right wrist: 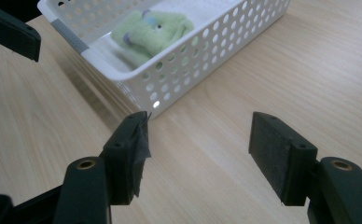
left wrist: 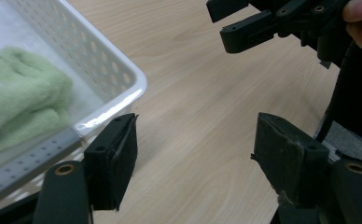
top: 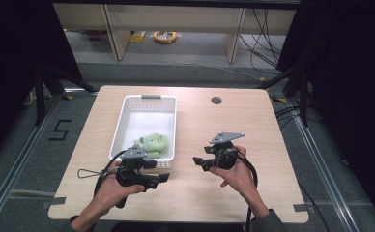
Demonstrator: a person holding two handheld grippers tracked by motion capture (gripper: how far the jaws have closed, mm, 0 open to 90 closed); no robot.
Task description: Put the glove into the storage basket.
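A white perforated basket (top: 121, 124) (left wrist: 100, 60) (right wrist: 207, 56) stands on the wooden table, left of centre. In its near end lies a light green plush toy (top: 152, 145) (left wrist: 20, 98) (right wrist: 151, 30). My left gripper (top: 162, 178) (left wrist: 195, 154) hovers just in front of the basket's near right corner, open, with bare table between its jaws. My right gripper (top: 199, 161) (right wrist: 200, 149) is held to the right of the basket, pointing left toward it, open and holding nothing. In the left gripper view the right gripper (left wrist: 244, 21) shows at the top.
The table (top: 234, 130) has a round cable hole (top: 216, 100) at the back right. A thin wire loop (top: 85, 173) lies near the left hand. Cables trail from both grippers toward the front edge. Beyond the table stand desk legs and a yellow cable reel (top: 165, 36).
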